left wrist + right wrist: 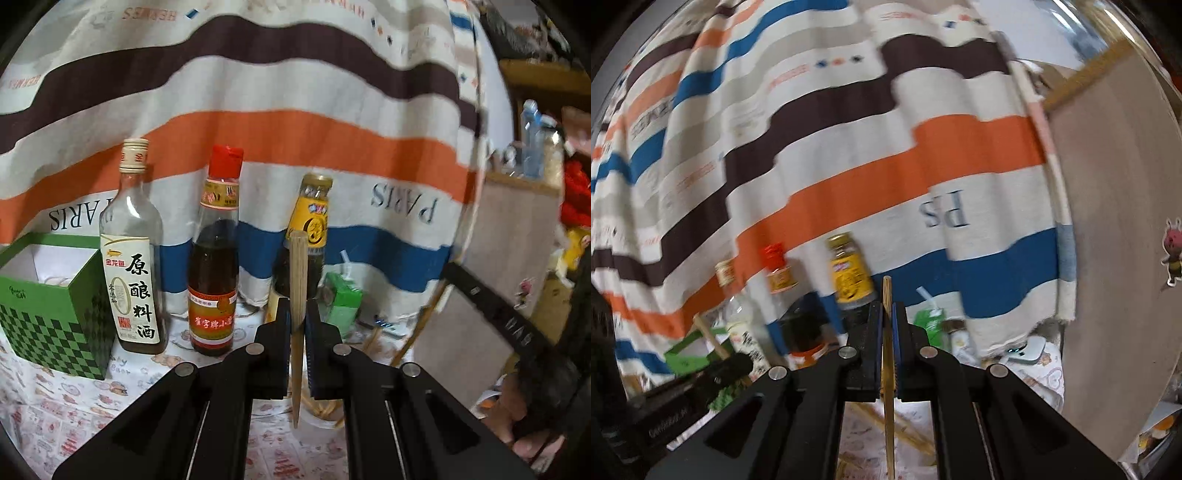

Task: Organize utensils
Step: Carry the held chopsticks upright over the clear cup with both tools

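My left gripper (296,312) is shut on a wooden chopstick (297,266) that stands nearly upright between its pads, thick end up and thin tip hanging below the jaws. Under it I see a clear glass (321,415) with several chopsticks in it. My right gripper (887,312) is shut on a second chopstick (888,424), also held upright. The left gripper's chopstick (708,338) shows at the lower left of the right wrist view. More loose chopsticks (905,432) lie on the printed tablecloth below.
A green checkered box (55,317), open on top, stands at the left. Three bottles (135,258) (214,266) (310,221) line the striped cloth backdrop, with a green drink carton (341,301) beside them. A person's hand (517,417) is at the right.
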Motion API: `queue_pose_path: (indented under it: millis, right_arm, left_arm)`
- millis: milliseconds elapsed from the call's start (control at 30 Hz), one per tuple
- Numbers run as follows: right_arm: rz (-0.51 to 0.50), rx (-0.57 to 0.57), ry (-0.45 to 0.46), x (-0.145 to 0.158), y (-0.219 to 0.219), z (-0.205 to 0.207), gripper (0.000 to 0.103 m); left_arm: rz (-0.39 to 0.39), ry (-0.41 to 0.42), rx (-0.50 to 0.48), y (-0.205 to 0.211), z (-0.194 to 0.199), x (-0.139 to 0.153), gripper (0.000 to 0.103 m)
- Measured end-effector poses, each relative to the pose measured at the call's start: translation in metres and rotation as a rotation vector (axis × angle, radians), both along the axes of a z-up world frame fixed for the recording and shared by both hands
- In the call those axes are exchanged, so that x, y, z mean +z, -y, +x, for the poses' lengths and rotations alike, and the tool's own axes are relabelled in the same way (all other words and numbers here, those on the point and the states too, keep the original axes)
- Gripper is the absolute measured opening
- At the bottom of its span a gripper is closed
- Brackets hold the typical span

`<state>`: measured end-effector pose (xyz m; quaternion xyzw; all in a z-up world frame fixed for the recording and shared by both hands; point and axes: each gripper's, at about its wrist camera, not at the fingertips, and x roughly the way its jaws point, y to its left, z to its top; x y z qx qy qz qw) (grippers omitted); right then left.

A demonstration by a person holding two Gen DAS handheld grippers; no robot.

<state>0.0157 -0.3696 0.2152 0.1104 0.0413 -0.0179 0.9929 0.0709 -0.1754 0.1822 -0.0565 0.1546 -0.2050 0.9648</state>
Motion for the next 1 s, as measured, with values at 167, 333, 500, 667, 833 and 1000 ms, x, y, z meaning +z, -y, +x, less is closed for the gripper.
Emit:
queue_pose_path:
  millis: [167, 333, 500, 667, 833, 1000]
  right_arm:
    - [0.073, -0.007, 0.082, -0.011, 0.026, 0.005, 0.006]
    - [0.085, -0.029, 0.086, -0.019, 0.036, 0.014, 0.006]
    - [0.039, -0.051, 0.008, -0.026, 0.032, 0.033, 0.006]
    - [0.004, -0.087, -0.091, -0.037, 0.029, 0.053, 0.006]
    - [0.009, -0.098, -0.147, -0.051, 0.034, 0.07, 0.006]
    - [0.066, -0.125, -0.283, -0.067, 0.05, 0.092, 0.006]
  left_arm:
    - [-0.032, -0.031, -0.004, 0.017, 0.018, -0.001, 0.006]
    - [-0.113, -0.036, -0.047, 0.024, 0.028, -0.011, 0.006]
    - [-0.089, 0.026, -0.003, 0.039, 0.026, -0.023, 0.006]
    - [-0.044, 0.005, -0.024, 0.053, 0.035, -0.035, 0.006]
    - [-0.021, -0.077, -0.028, 0.063, 0.056, -0.056, 0.006]
    - [-0.025, -0.157, -0.056, 0.066, 0.078, -0.073, 0.006]
